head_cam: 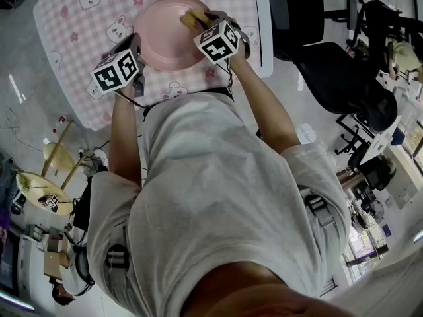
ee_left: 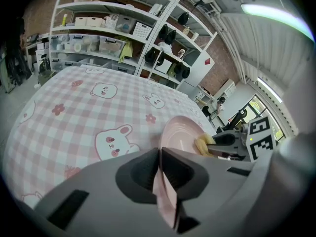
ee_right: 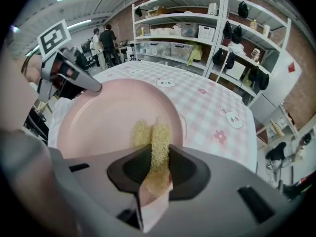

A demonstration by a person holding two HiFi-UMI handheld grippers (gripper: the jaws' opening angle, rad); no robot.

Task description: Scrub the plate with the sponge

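Note:
A round pink plate (head_cam: 165, 35) rests on the checked tablecloth. My left gripper (head_cam: 137, 46) is shut on the plate's left rim. In the left gripper view the pink rim (ee_left: 165, 194) runs edge-on between the jaws of the left gripper (ee_left: 160, 154). My right gripper (head_cam: 202, 20) is shut on a yellow sponge (head_cam: 192, 19) over the plate's far right part. In the right gripper view the sponge (ee_right: 157, 144) sticks out past the jaws of the right gripper (ee_right: 159, 156) and touches the plate (ee_right: 94, 127). The left gripper (ee_right: 74, 78) shows at the plate's far rim.
The table carries a pink checked cloth (head_cam: 79, 18) printed with bears and rabbits. Black office chairs (head_cam: 344, 71) stand to the right of the table and wooden stools (head_cam: 49, 190) sit on the floor at lower left. Shelving (ee_left: 113, 33) with boxes stands beyond the table.

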